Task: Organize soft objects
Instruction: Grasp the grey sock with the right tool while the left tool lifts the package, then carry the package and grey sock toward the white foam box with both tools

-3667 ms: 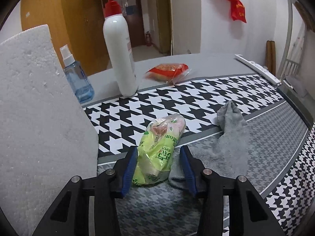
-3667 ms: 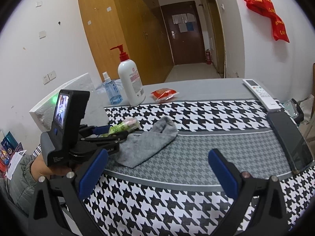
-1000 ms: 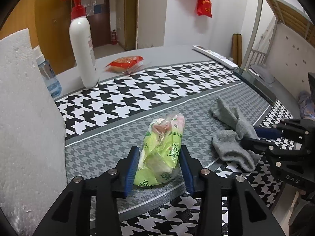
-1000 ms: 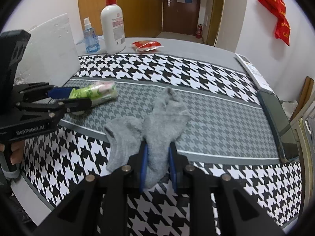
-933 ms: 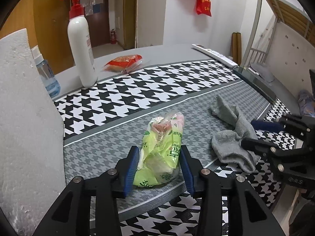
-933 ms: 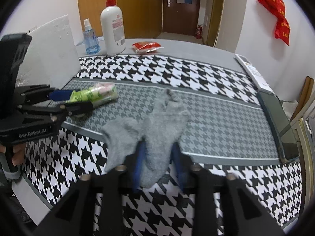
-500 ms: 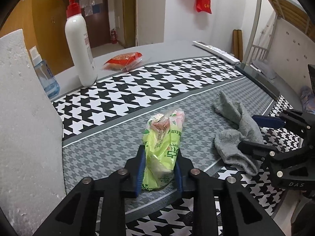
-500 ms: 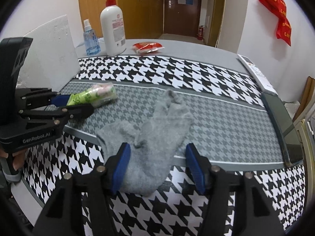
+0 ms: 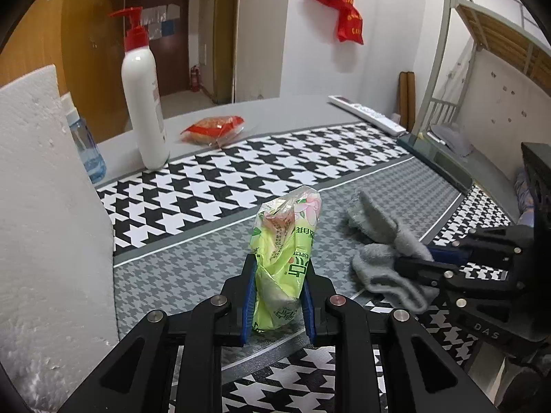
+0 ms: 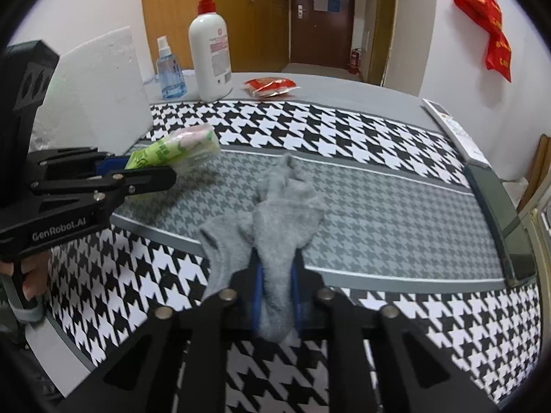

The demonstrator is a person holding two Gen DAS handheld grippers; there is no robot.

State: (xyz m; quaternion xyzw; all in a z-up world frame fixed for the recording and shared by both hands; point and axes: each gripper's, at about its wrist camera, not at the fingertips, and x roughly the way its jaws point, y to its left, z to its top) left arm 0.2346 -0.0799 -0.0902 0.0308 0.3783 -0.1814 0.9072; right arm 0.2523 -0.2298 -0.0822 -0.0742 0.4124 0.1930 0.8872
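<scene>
My left gripper [image 9: 278,292] is shut on a green tissue pack [image 9: 286,254] and holds its near end, the far end tilted up off the houndstooth cloth. The pack also shows in the right wrist view [image 10: 172,151] at the left, between the left gripper's fingers [image 10: 144,175]. My right gripper [image 10: 275,292] is shut on a grey sock [image 10: 282,227], whose far part lies crumpled on the grey band of the cloth. In the left wrist view the sock [image 9: 382,251] lies at the right, with the right gripper [image 9: 430,265] closed on it.
A white foam block [image 9: 44,206] stands at the left. A white pump bottle [image 9: 143,103], a blue spray bottle [image 10: 168,75] and a red snack packet [image 9: 213,129] stand at the back. A remote [image 10: 454,130] and a dark tray [image 10: 496,206] lie at the right edge.
The left gripper closed on the tissue pack and raised it. The right gripper, open around the sock half a second ago, has shut on it again.
</scene>
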